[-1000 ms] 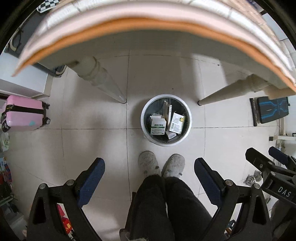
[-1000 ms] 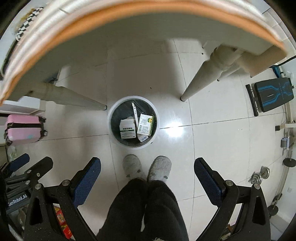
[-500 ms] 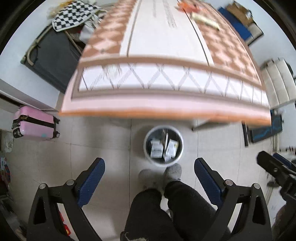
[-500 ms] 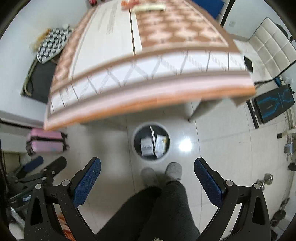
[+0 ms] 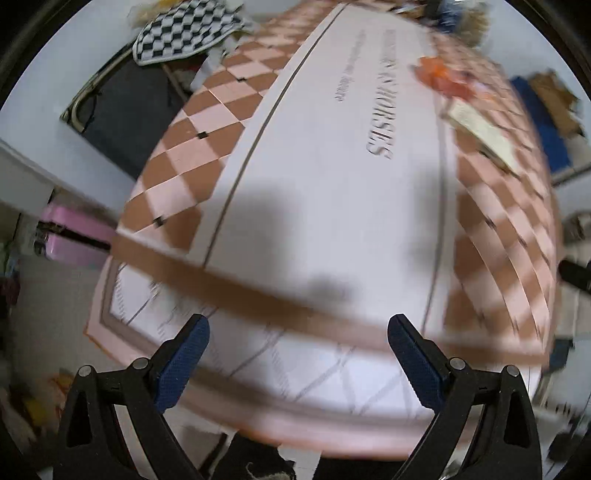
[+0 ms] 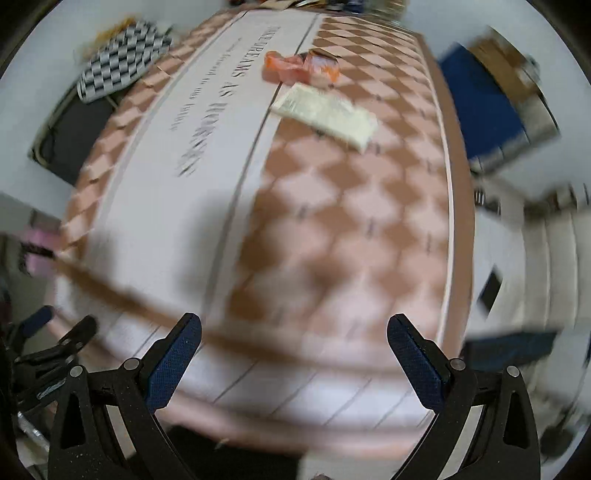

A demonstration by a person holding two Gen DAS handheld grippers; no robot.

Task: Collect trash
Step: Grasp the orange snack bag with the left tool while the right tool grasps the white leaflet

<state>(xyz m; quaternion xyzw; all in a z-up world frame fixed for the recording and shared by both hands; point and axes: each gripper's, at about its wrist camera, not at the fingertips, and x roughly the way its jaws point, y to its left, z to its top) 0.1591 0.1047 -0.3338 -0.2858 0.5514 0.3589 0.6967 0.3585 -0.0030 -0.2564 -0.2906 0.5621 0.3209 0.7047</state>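
Both views are blurred by motion. A table with a pink and brown checked cloth (image 5: 332, 221) (image 6: 332, 240) fills each view. At its far end lie an orange crumpled wrapper (image 6: 299, 66) (image 5: 439, 75) and a pale flat packet (image 6: 325, 114) (image 5: 480, 133). My left gripper (image 5: 299, 332) is open with nothing between its blue pads, low over the table's near edge. My right gripper (image 6: 295, 330) is open and empty too, well short of the packet. The trash bin is out of sight.
A black-and-white checked cloth (image 5: 184, 29) lies on a dark chair beyond the table's left side. A pink suitcase (image 5: 70, 236) stands on the floor at left. Blue boxes (image 6: 484, 110) and a white sofa (image 6: 546, 266) are at right. The left gripper's body (image 6: 48, 354) shows at lower left.
Both grippers have swung up from the floor and the bin to over the tabletop. The bin and the person's feet have dropped out of view. Both stayed open.
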